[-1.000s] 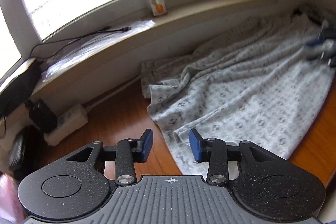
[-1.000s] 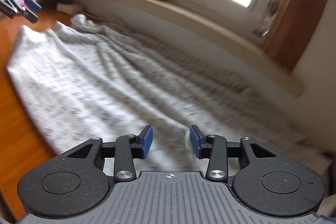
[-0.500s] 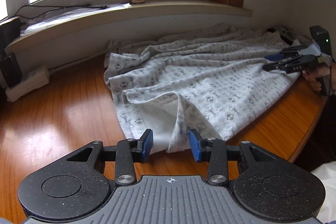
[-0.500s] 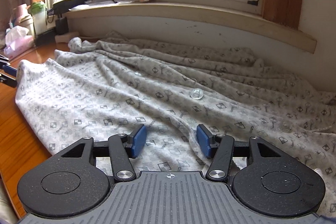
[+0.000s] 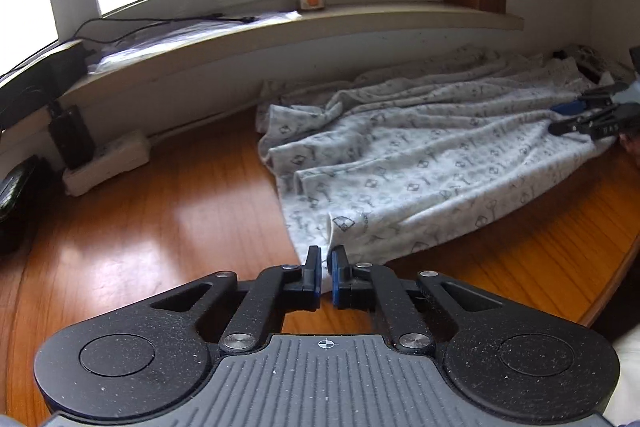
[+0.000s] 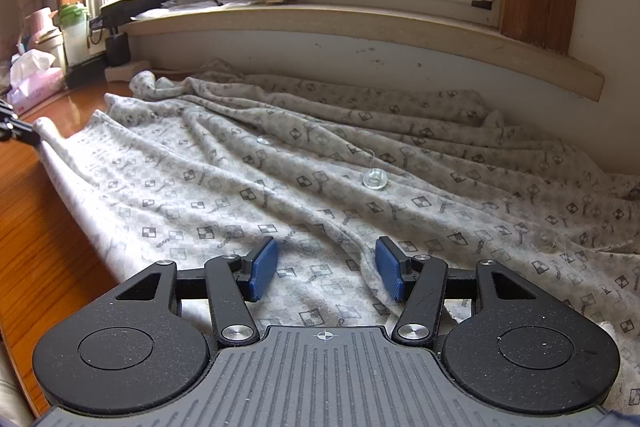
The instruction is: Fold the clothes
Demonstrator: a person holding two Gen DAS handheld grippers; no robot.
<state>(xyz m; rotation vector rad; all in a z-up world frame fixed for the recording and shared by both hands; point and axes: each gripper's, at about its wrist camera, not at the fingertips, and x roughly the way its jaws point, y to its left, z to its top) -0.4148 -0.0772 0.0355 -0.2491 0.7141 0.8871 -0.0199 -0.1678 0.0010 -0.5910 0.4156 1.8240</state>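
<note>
A wooden table [image 5: 160, 211] carries a patterned grey garment [image 5: 420, 163], spread rumpled from the back edge under the windowsill to the front edge. It looks soft, light and limp (clear buttons [image 6: 374, 180] sewn on), best taken by corners or hems. The left gripper [image 5: 325, 273] is pinched onto its near corner; the right gripper [image 6: 326, 273] hovers wide apart, holding nothing.

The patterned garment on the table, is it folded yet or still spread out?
Spread out: the garment lies wrinkled across the table, unfolded.
</note>
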